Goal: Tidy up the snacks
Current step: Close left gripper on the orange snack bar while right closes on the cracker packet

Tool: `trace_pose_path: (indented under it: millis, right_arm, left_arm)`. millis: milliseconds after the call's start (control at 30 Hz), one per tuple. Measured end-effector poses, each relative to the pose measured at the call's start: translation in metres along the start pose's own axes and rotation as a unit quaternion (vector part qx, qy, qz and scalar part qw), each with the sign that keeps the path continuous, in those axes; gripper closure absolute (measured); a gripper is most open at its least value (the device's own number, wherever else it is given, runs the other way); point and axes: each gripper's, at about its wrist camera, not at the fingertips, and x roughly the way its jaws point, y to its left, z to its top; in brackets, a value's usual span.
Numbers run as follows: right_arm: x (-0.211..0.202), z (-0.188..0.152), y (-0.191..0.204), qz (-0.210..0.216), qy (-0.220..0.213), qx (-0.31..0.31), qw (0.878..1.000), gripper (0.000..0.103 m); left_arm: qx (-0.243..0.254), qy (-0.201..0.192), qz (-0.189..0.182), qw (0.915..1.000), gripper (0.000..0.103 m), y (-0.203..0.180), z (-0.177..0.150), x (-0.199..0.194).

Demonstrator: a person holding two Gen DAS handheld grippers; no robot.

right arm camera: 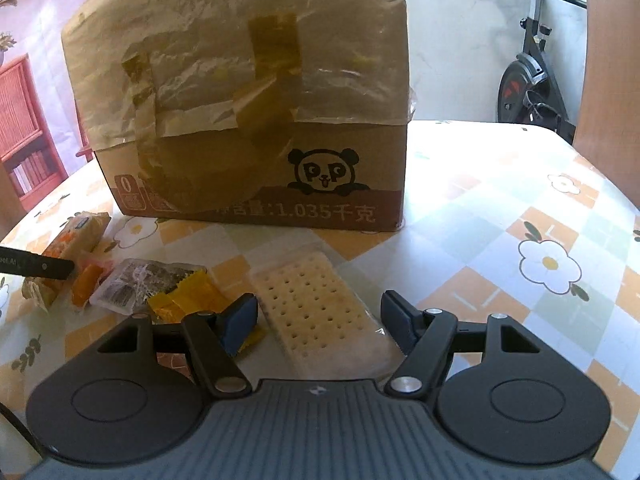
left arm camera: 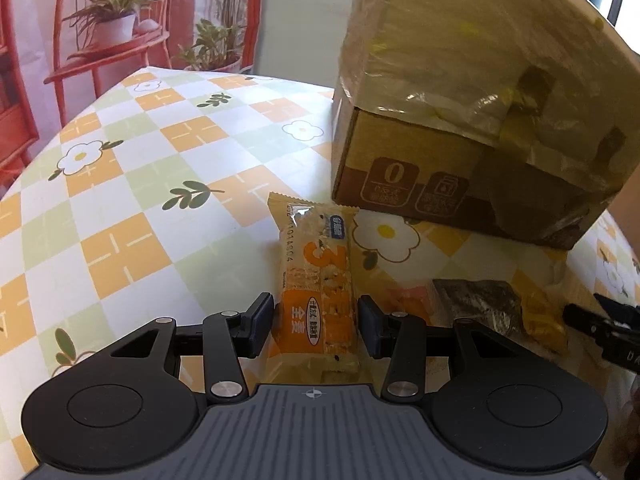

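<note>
Straddling: left gripper bracketed the orange snack bar, jaws apart, just before the cardboard box.
Right gripper: jaws flanked the cracker pack, not yet pinching.
Handling: cracker looked brittle, wrapper slippery; hold its long edges.
Room: open tablecloth right of box.

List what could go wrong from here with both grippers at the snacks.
1. The left gripper straddles the orange cereal bar near its lower end only; lifted from there, the bar may droop or slip.
2. The right gripper sits around the cracker pack, which lies skewed between the fingers; closing could twist it or crack the crackers.
3. The dark snack pack and yellow wrappers lie close by; a finger may snag them.
</note>
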Motion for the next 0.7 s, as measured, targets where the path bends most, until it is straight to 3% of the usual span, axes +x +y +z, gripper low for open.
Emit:
trace_pose_path:
  millis: [300, 467, 700]
  right_arm:
    - [-0.002, 0.003, -0.010, 0.026, 0.004, 0.016, 1.000, 0.031]
    - [0.001, 0.011, -0.006, 0.024, 0.032, -0.019, 0.999, 0.039]
    - [0.007, 0.012, 0.005, 0.010, 0.051, -0.077, 0.996, 0.041]
  left_arm:
    - [0.050, 0.009, 0.029, 0.9983, 0.059, -0.014, 0.003, 0.004]
    - [0.029, 0.008, 0.016, 0.9994, 0.062, -0.007, 0.008, 0.003]
    - [0.019, 0.002, 0.008, 0.9998, 0.062, -0.005, 0.013, -0.004]
